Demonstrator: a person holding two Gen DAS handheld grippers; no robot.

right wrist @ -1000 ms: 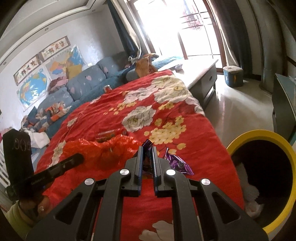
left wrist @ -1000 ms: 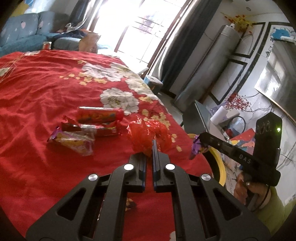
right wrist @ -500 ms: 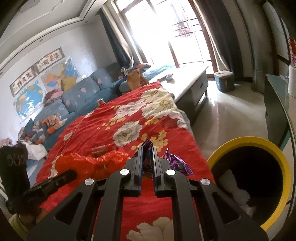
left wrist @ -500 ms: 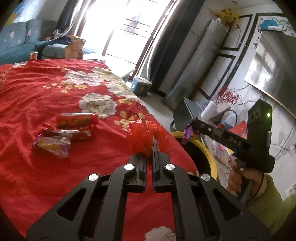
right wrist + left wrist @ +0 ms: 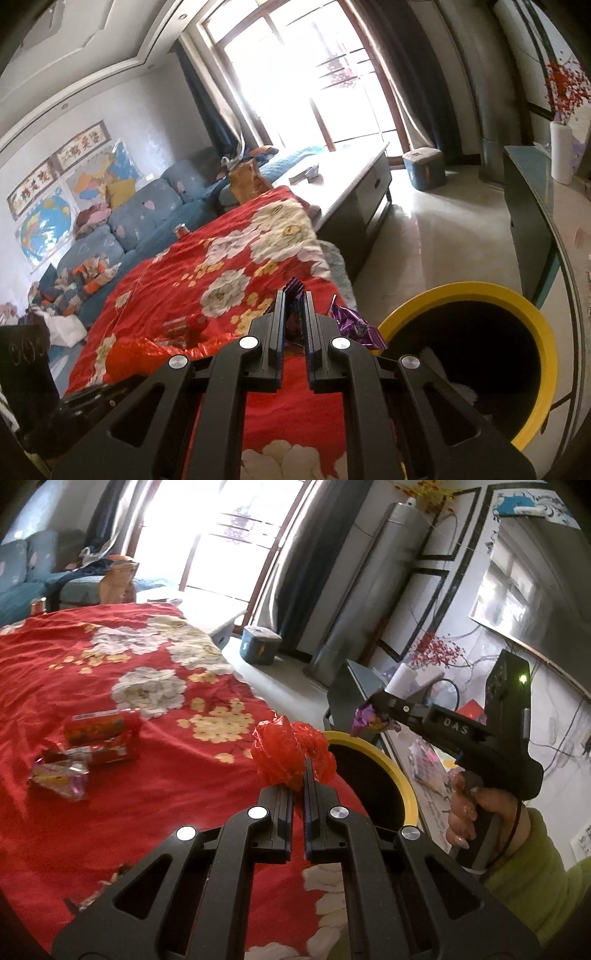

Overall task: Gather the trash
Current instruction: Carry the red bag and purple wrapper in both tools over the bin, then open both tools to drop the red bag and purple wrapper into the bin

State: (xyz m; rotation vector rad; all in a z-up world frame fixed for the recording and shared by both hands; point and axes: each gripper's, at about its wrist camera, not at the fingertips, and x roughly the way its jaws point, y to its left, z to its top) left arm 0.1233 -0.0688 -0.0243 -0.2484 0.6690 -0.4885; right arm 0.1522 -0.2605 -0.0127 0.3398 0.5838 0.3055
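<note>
My left gripper (image 5: 299, 771) is shut on a crumpled red plastic wrapper (image 5: 288, 749), held above the table edge beside the yellow-rimmed bin (image 5: 391, 771). My right gripper (image 5: 294, 301) is shut on a purple foil wrapper (image 5: 354, 326); in the left wrist view the right gripper (image 5: 380, 703) holds the purple wrapper (image 5: 365, 718) in the air just beyond the bin's far rim. The bin (image 5: 532, 314) sits low at the right in the right wrist view, with white trash inside. Several snack wrappers (image 5: 99, 731) lie on the red floral tablecloth (image 5: 129, 657).
A blue sofa (image 5: 147, 210) runs behind the table. A low white table (image 5: 354, 173) and a blue stool (image 5: 424, 166) stand near the window. A grey cabinet (image 5: 532, 206) with a white vase stands right of the bin.
Both grippers have moved right toward the bin with their wrappers held. The bin now looms larger in both views, and the purple wrapper hangs by its far rim.
</note>
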